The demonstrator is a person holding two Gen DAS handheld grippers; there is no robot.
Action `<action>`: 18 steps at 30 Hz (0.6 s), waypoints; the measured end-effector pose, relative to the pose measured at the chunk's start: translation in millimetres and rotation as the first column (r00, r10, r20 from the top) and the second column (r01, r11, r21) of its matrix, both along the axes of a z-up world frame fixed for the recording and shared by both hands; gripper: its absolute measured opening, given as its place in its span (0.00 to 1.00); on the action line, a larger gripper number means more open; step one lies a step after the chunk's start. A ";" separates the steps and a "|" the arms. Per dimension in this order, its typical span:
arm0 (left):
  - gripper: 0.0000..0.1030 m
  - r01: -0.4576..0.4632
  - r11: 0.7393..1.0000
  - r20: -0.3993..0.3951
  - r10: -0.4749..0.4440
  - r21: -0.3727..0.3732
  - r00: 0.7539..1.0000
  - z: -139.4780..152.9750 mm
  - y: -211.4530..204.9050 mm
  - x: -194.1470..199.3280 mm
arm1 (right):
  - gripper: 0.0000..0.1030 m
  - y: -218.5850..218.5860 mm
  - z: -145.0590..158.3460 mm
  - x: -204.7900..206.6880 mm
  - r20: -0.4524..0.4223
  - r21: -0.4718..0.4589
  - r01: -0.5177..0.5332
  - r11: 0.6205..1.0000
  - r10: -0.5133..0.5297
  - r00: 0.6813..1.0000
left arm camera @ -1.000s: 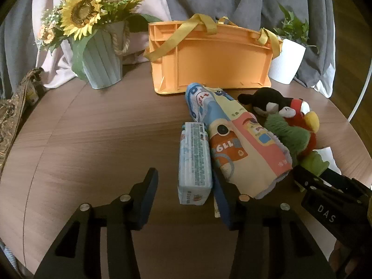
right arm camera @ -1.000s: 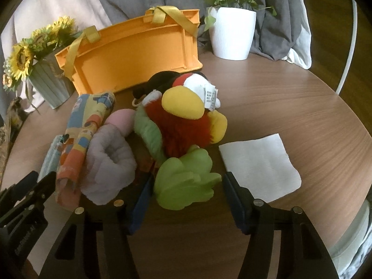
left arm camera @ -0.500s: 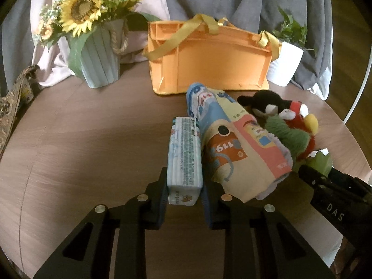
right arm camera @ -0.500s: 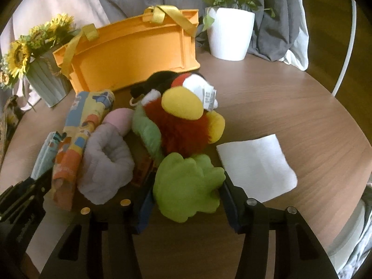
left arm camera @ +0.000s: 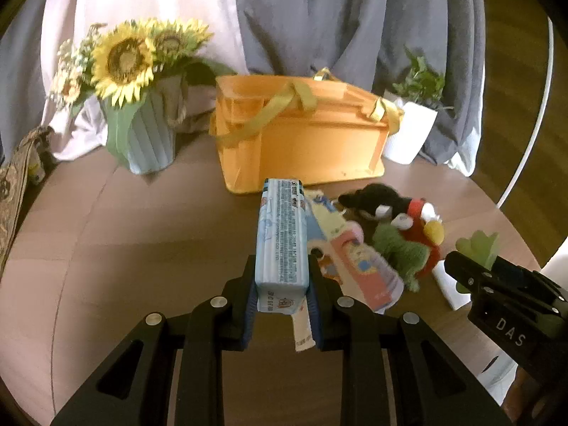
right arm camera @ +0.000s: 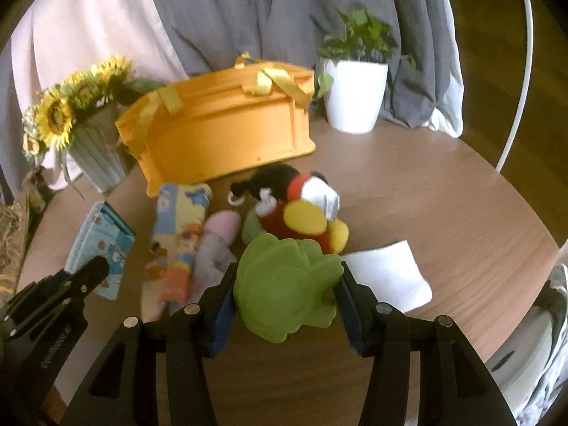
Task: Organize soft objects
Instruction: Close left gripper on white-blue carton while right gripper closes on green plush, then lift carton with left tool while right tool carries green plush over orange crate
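blue tissue pack (left arm camera: 282, 238) is sitting clamped in the left gripper (left arm camera: 282, 298) above the table, right gripper (right arm camera: 285, 305) is squeezing the green plush (right arm camera: 287, 287), both probably heading next into the orange basket (left arm camera: 301, 138).

Light was dim, warm, diffuse; shadows soft. Both views showed motion blur, strong fisheye bending, and dark vignette at corners.

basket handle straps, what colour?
Yellow, on the orange basket; its straps show best in the right wrist view.
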State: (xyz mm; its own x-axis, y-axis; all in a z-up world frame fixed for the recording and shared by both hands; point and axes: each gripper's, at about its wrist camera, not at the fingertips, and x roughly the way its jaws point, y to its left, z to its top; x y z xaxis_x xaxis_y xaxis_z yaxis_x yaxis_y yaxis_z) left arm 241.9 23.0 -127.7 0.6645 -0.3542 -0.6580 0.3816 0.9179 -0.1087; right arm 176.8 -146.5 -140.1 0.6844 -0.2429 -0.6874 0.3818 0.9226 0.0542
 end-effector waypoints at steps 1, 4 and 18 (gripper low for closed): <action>0.24 0.002 1.000 0.007 -0.002 -0.001 1.000 2.9 0.2 0.1 | 0.51 1.6 4.6 0.0 0.011 -0.001 0.000 1.000 0.000 1.000; 0.24 0.005 1.000 0.033 -0.005 -0.009 0.999 15.1 1.5 0.8 | 0.51 5.5 15.0 0.2 0.043 -0.006 -0.001 1.000 0.001 0.999; 0.24 -0.025 0.999 0.162 0.032 -0.047 0.986 73.1 -6.7 3.8 | 0.51 -2.0 69.0 12.2 0.201 -0.024 -0.055 0.998 0.059 0.978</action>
State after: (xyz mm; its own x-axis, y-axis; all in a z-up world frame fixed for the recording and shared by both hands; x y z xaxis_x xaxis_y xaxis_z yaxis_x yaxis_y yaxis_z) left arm 245.8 16.3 -54.7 0.7714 -0.3602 -0.5245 0.3712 0.9243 -0.0888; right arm 189.0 -148.5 -71.1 0.8216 -0.2103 -0.5298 0.3114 0.9441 0.1082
